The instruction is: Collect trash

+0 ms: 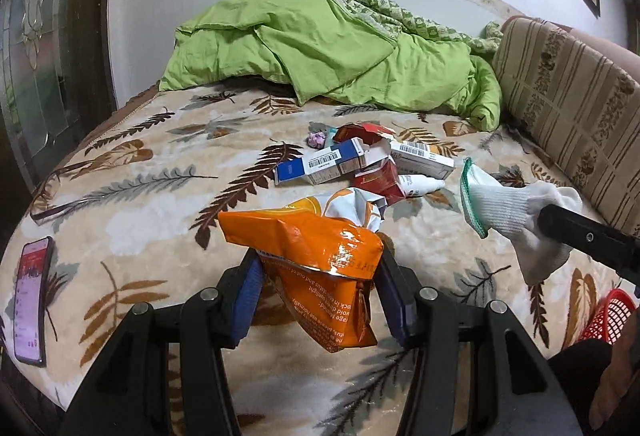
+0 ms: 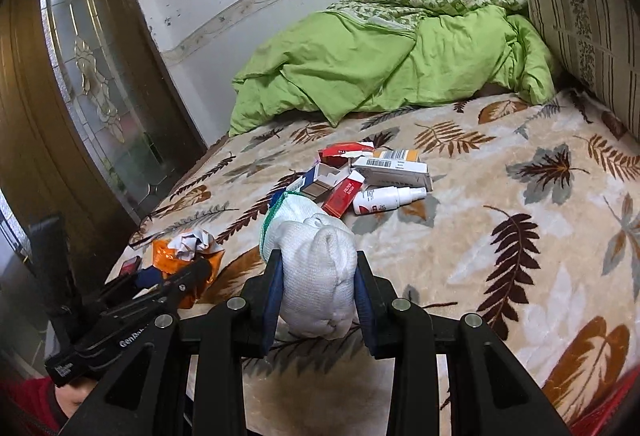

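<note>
My left gripper (image 1: 318, 278) is shut on a crumpled orange snack bag (image 1: 320, 248) and holds it above the bed. My right gripper (image 2: 318, 276) is shut on a white sock with a green cuff (image 2: 316, 260); the sock also shows in the left wrist view (image 1: 504, 211). A pile of trash lies mid-bed: a blue and white box (image 1: 320, 165), red packets (image 1: 378, 181), a white barcode box (image 2: 394, 169) and a white spray bottle (image 2: 384, 197). The orange bag shows at the left in the right wrist view (image 2: 180, 260).
A phone (image 1: 32, 294) lies at the bed's left edge. A green duvet (image 1: 320, 47) is heaped at the back. A striped headboard cushion (image 1: 568, 95) stands right. A red basket (image 1: 608, 316) sits at the lower right. A wooden door (image 2: 80, 95) is left.
</note>
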`<state>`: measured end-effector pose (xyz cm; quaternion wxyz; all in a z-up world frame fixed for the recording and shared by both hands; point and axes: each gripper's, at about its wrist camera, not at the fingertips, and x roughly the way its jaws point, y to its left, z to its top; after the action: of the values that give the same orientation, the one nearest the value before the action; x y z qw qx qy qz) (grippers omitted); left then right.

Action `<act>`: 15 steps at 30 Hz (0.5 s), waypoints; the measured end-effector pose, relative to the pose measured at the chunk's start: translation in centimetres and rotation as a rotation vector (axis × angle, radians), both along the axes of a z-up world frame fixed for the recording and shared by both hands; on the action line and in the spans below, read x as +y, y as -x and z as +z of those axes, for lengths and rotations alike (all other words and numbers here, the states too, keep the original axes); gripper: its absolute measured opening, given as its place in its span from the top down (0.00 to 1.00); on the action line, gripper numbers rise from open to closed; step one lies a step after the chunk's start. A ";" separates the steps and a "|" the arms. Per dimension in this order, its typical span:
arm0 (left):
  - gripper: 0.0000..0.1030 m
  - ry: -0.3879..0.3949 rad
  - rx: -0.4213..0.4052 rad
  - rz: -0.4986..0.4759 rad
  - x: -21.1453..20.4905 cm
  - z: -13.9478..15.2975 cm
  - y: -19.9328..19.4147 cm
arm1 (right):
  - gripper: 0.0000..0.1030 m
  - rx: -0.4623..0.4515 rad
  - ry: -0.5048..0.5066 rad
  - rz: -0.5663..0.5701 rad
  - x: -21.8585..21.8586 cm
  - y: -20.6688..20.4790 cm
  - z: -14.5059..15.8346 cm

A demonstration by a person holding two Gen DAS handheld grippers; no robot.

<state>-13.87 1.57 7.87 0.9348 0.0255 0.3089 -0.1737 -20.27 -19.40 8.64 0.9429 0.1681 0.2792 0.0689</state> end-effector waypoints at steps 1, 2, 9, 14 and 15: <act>0.49 -0.003 0.000 0.002 0.0 0.0 -0.1 | 0.66 0.002 0.000 0.001 0.1 -0.1 0.0; 0.49 -0.011 0.002 0.006 -0.1 -0.1 -0.2 | 0.66 0.004 0.002 0.004 0.2 -0.2 -0.1; 0.49 -0.017 0.011 0.013 -0.2 -0.4 -0.6 | 0.66 0.012 0.049 0.022 1.4 -0.6 -0.1; 0.49 -0.019 0.007 0.015 -0.2 -0.4 -0.6 | 0.66 0.016 0.053 0.021 1.6 -0.8 -0.2; 0.49 -0.021 0.004 0.016 -0.2 -0.4 -0.7 | 0.66 0.016 0.052 0.020 1.5 -0.8 -0.2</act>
<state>-13.21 1.36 7.44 0.9352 0.0322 0.3128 -0.1628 -19.48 -17.86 8.49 0.9439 0.1414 0.2902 0.0696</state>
